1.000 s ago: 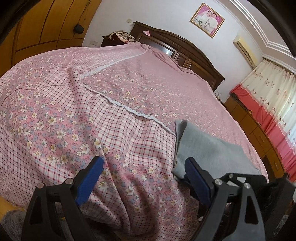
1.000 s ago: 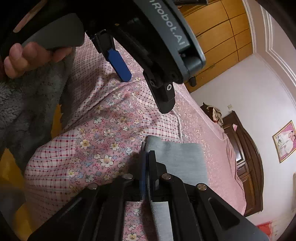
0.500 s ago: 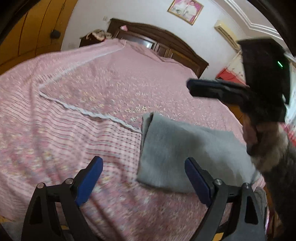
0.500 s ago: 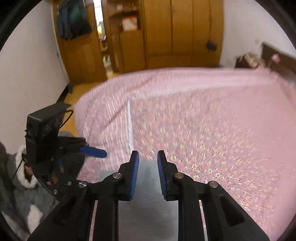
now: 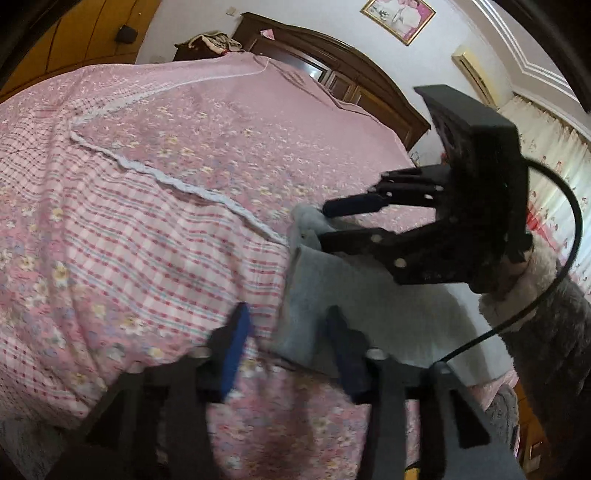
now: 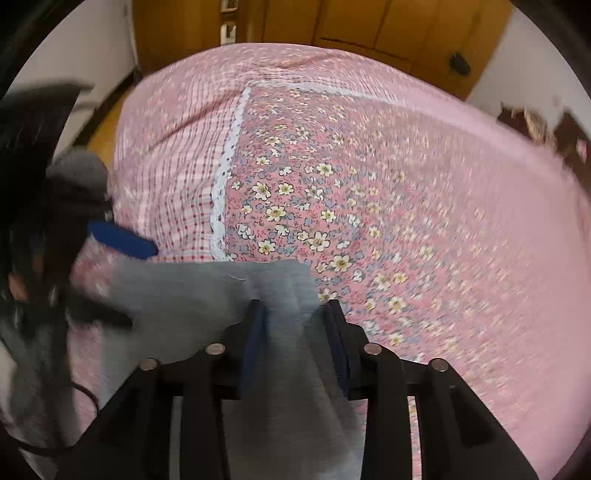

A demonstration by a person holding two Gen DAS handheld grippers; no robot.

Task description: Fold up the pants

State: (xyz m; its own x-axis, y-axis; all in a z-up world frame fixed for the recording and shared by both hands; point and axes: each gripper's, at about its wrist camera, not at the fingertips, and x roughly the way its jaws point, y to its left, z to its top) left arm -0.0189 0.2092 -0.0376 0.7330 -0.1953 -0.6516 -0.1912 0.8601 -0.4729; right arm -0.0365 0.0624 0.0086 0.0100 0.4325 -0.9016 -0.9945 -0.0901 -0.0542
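Both views motion-blurred; left gripper (image 5: pixel 286 339) fingers smeared, its lower body cut off at the bottom of the frame. 1 pair of grey pants (image 5: pixel 369 306), folded, at lower center-right of the left wrist view on the pink floral bedspread (image 5: pixel 166 221); its right part is hidden behind the right gripper (image 5: pixel 325 225). 2 grippers. Left: jaws spread, straddling the near pants corner, not closed on it. Right: jaws apart with pants cloth between the fingers (image 6: pixel 255 343); can't tell if they're pinching. 1 framed photo (image 5: pixel 398 16) upper right.
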